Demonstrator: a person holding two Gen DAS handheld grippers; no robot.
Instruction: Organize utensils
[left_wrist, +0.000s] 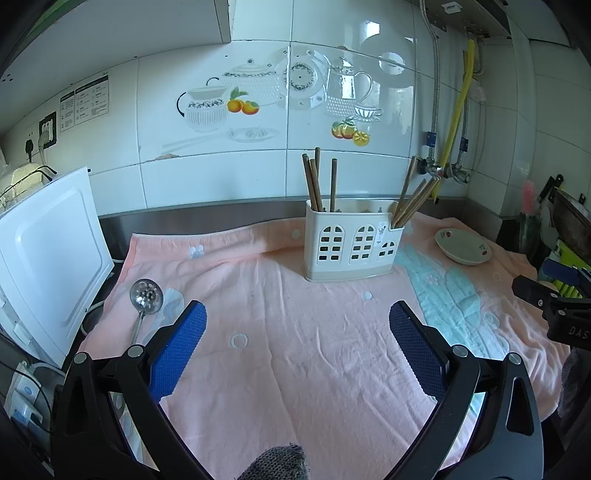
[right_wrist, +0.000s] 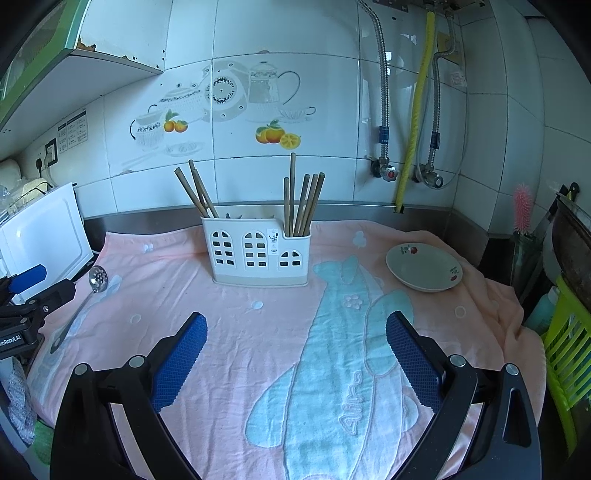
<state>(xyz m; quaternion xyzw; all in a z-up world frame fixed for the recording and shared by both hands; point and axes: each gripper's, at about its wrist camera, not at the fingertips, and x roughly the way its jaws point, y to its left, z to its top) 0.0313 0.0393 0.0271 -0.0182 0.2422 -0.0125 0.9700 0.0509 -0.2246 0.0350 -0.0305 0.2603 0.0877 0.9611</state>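
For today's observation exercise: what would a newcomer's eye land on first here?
Probably the white caddy at the back of the pink towel, chopsticks bristling from it. Then the slotted spoon lying at the towel's left edge, and the bowl at its right.

A cream plastic utensil holder (left_wrist: 352, 240) with little arched window cut-outs stands upright near the back wall. Brown wooden chopsticks (left_wrist: 319, 182) stick up from its left compartment, leaning left, and another bunch (right_wrist: 301, 205) stands in the lower right compartment. A metal slotted spoon (left_wrist: 144, 300) lies flat on the pink cloth, well apart to the left, bowl towards the wall.
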